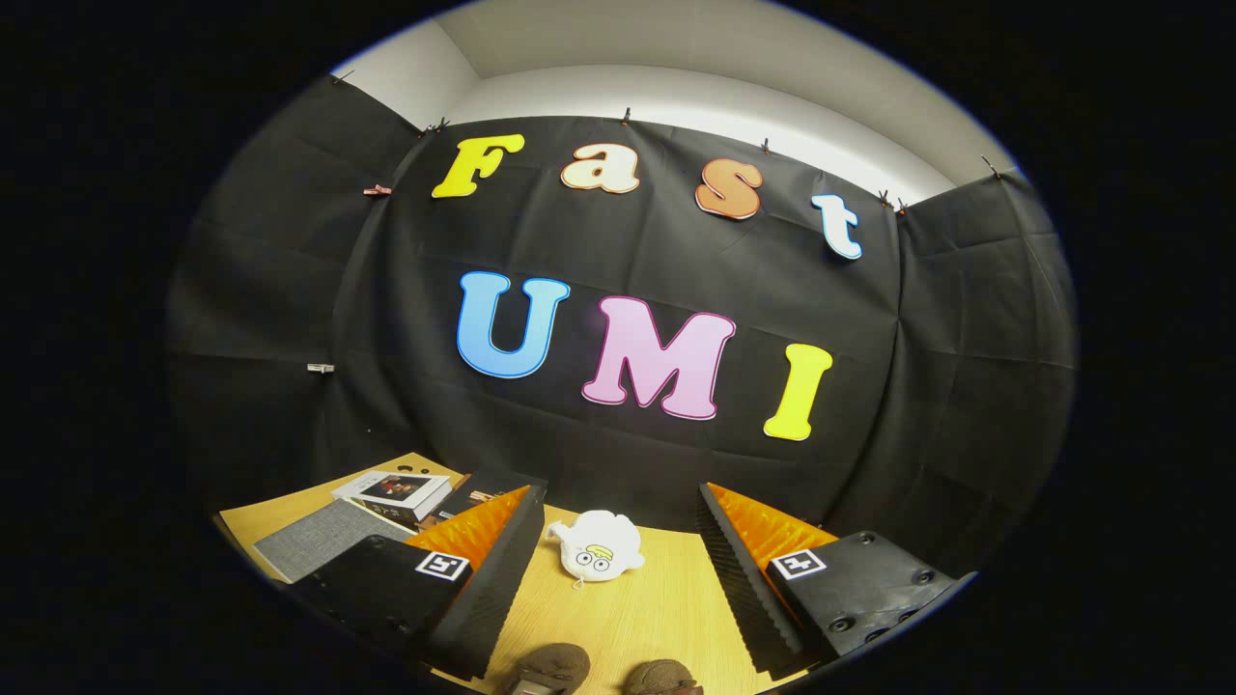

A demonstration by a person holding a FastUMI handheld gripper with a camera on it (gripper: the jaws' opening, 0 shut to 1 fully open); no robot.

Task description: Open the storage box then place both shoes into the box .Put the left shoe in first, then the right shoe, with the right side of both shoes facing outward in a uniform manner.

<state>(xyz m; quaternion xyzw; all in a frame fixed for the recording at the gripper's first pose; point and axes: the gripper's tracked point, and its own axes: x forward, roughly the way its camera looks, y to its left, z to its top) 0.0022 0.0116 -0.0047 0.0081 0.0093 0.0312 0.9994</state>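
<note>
Two brown shoes lie side by side on the wooden table (637,608), low between my fingers: one (546,668) nearer the left finger, the other (661,676) to its right. Only their tops show. The grey fabric storage box (323,536) sits left of the left finger, and I see its flat top. My gripper (615,492) is held above the table, open wide, with nothing between the fingers.
A white plush toy (594,548) with cartoon eyes lies on the table between the fingers, beyond the shoes. A flat white box (394,492) with a picture rests behind the grey box, and a dark item (483,481) sits beside it. The booth's black cloth wall closes the far side.
</note>
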